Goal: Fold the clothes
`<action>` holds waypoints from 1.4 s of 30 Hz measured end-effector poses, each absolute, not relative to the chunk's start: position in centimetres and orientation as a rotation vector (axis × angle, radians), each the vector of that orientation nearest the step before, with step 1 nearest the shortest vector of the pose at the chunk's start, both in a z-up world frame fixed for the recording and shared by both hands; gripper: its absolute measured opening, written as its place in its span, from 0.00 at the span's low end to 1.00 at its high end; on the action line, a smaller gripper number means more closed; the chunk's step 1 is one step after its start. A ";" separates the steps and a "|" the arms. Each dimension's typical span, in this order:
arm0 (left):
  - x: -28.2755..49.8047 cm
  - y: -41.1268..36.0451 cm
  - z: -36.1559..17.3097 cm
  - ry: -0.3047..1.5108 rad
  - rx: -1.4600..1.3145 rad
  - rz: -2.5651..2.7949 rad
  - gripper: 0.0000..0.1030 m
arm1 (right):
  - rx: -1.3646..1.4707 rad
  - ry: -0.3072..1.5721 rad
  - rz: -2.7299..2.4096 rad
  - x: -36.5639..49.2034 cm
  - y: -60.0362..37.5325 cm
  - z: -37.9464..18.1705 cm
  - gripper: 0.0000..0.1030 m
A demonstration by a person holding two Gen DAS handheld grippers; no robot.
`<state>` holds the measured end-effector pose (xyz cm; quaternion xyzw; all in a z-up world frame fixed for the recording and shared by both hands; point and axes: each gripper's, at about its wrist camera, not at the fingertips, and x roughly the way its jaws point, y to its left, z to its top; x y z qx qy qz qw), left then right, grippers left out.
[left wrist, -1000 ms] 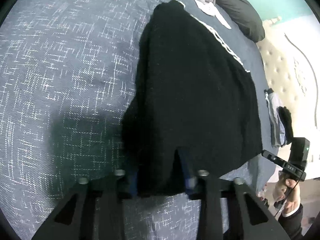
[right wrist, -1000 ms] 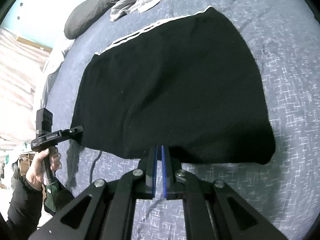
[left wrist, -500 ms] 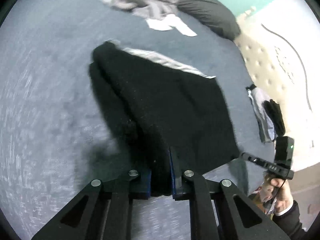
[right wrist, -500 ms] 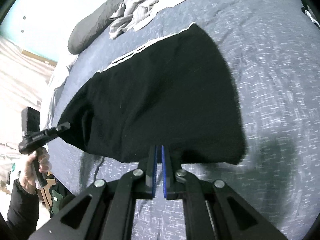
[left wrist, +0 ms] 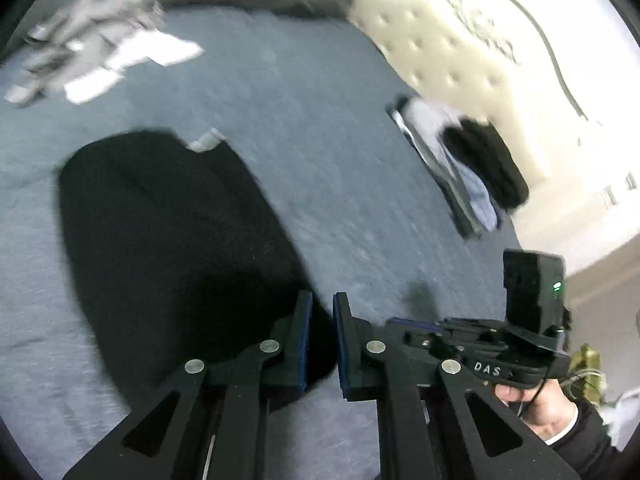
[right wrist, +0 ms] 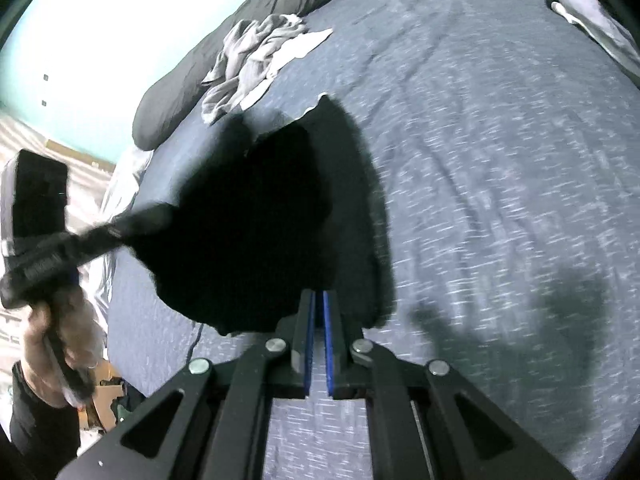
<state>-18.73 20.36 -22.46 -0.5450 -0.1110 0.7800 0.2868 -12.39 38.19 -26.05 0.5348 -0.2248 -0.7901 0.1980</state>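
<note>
A black garment (right wrist: pixel 260 220) with a white-trimmed edge hangs bunched over the blue-grey bedspread (right wrist: pixel 500 160), one end still lying on it. My right gripper (right wrist: pixel 319 312) is shut on its near edge. At the left of the right wrist view, blurred, my left gripper (right wrist: pixel 160 216) grips the garment's other side, with a hand below it. In the left wrist view the black garment (left wrist: pixel 160 240) runs down between the pads of my left gripper (left wrist: pixel 322 300), which is shut on it. My right gripper (left wrist: pixel 400 322) sits close beside it on the right.
A crumpled grey and white heap of clothes (left wrist: pixel 92 40) lies far up the bed beside a dark bolster (right wrist: pixel 180 92). A folded stack of clothes (left wrist: pixel 460 168) sits at the bed's right edge against a cream tufted headboard (left wrist: pixel 460 40).
The left gripper has lifted its side of the black garment and swung it across towards the right gripper. The flat-spread garment is now doubled up between the two. The right gripper also rose a little.
</note>
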 end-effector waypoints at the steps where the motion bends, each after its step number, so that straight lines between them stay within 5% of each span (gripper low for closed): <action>1: -18.7 21.2 -23.3 -0.300 -1.472 2.064 0.11 | 1.501 -0.632 -2.211 -12.3 38.5 -26.2 0.03; 8: -17.5 18.6 -22.1 -0.431 -1.424 2.079 0.13 | 1.492 -0.711 -2.169 -12.6 39.5 -27.0 0.03; 11: -16.8 14.2 -20.8 -0.467 -1.391 2.174 0.26 | 1.473 -0.759 -2.143 -13.1 39.2 -27.2 0.08; 14: -16.2 10.2 -21.7 -0.448 -1.442 2.261 0.28 | 1.480 -0.781 -2.126 -14.2 38.2 -27.3 0.09; 16: -15.7 8.3 -23.1 -0.440 -1.492 2.273 0.28 | 1.504 -0.783 -2.094 -15.2 37.1 -27.7 0.25; 17: -15.4 7.7 -23.8 -0.423 -1.515 2.277 0.28 | 1.517 -0.782 -2.075 -15.7 36.5 -27.9 0.46; 18: -15.2 7.2 -24.5 -0.413 -1.535 2.278 0.28 | 1.531 -0.780 -2.056 -16.2 35.9 -28.1 0.55; 26: -13.8 6.1 -29.1 -0.377 -1.608 2.224 0.28 | 1.642 -0.718 -1.992 -19.5 32.2 -30.7 0.63; 35: -13.4 5.5 -29.6 -0.386 -1.585 2.212 0.28 | 1.690 -0.627 -1.992 -20.4 30.0 -33.1 0.62; 39: -13.3 5.6 -29.6 -0.381 -1.587 2.212 0.28 | 1.682 -0.585 -2.039 -20.1 29.7 -33.0 0.29; 42: -13.2 5.9 -29.4 -0.362 -1.586 2.219 0.28 | 1.649 -0.520 -2.088 -19.7 29.4 -31.9 0.19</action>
